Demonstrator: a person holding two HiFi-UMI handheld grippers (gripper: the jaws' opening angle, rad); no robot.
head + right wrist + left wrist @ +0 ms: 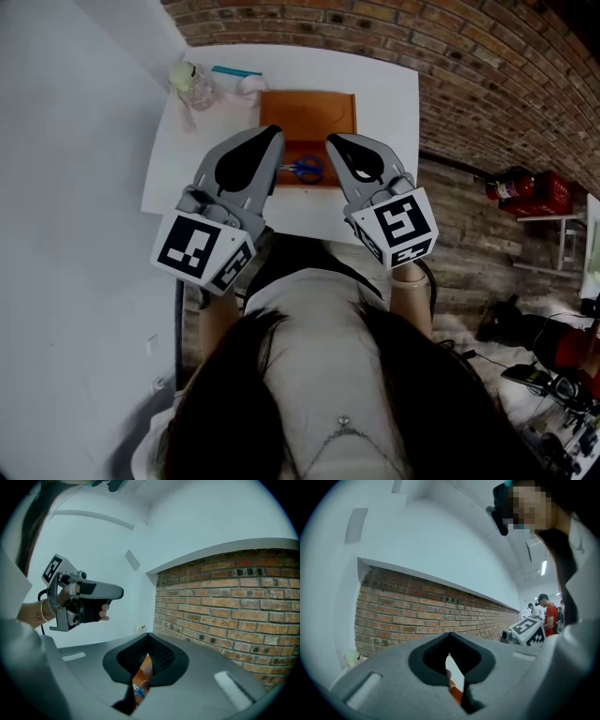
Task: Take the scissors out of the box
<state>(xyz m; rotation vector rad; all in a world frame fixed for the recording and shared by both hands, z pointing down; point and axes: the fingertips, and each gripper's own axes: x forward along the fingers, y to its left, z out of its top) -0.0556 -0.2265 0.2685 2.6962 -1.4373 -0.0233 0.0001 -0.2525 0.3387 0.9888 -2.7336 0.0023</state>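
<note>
An open orange-brown box [309, 117] stands on the white table [394, 103]. Blue-handled scissors [306, 169] lie in its near end. My left gripper [273, 133] hovers over the box's near left corner with its jaws together and nothing in them. My right gripper [331, 140] hovers just right of the scissors, also shut and empty. In the left gripper view, the left gripper [450, 634] shows a sliver of the box [456, 693] through the gap behind its tips. In the right gripper view, the right gripper [149, 634] shows the box [144, 667] and a bit of the scissors [138, 693] the same way.
A small glass jar [194, 84], a teal-edged item [234, 72] and a white lump [249, 85] sit at the table's far left. A brick wall [469, 84] runs along the right. A white wall [75, 141] borders the left. People stand far off in the left gripper view.
</note>
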